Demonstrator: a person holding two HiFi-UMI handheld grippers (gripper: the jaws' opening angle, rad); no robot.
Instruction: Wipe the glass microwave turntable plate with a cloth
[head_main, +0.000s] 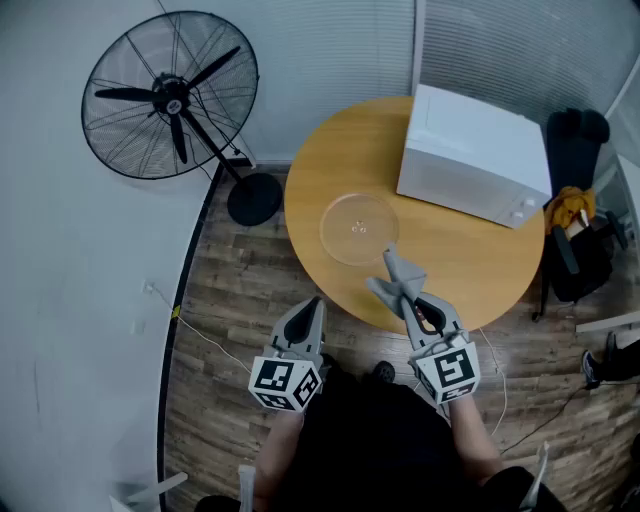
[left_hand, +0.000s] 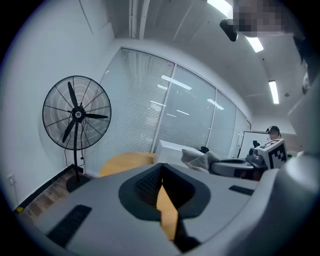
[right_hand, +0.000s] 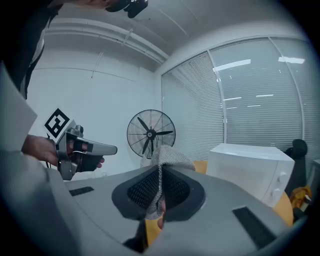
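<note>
The clear glass turntable plate (head_main: 359, 228) lies on the round wooden table (head_main: 480, 265), in front of the white microwave (head_main: 474, 157). My right gripper (head_main: 400, 283) is shut on a grey cloth (head_main: 397, 272) and hovers over the table's near edge, just short of the plate. In the right gripper view the cloth (right_hand: 167, 159) bulges out above the pinched jaws of that gripper (right_hand: 159, 187). My left gripper (head_main: 311, 314) hangs off the table's left front edge, shut and empty; in its own view the left gripper (left_hand: 162, 187) has its jaws together with the tabletop (left_hand: 127, 162) beyond.
A black standing fan (head_main: 172, 95) with a round base (head_main: 254, 199) stands left of the table. A black chair with bags (head_main: 580, 215) sits right of the microwave. Cables run over the wood floor (head_main: 215, 345). Window blinds (head_main: 520, 45) line the far wall.
</note>
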